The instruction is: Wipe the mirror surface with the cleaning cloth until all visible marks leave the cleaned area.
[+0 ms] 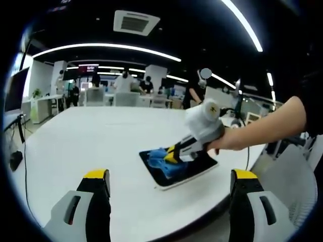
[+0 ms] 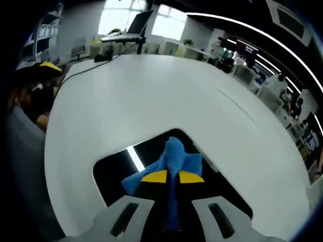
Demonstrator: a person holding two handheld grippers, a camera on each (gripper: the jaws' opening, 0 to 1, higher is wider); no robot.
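Left gripper view: the left gripper [image 1: 170, 182] rises from the bottom edge, jaws wide apart with nothing between them, hovering over the white table [image 1: 86, 141]. Right of centre lies the mirror [image 1: 177, 167], flat and dark, near the table's near edge. The right gripper [image 1: 171, 153], held by a hand [image 1: 233, 139] entering from the right, presses the blue cloth [image 1: 158, 156] onto the mirror's left part.

Right gripper view: jaws closed to a narrow gap, pinching the cloth, whose bunch fans out beyond the yellow tips at lower centre. The mirror spreads under it and reflects a ceiling light strip. No marks are legible on the glass; too dark to judge.

Judgement: wiping stroke in progress. To do it well, keep the cloth flat on the glass, overlap passes edge to edge, hold the pinch firm. The mirror is unbraced and could slide toward the table edge.
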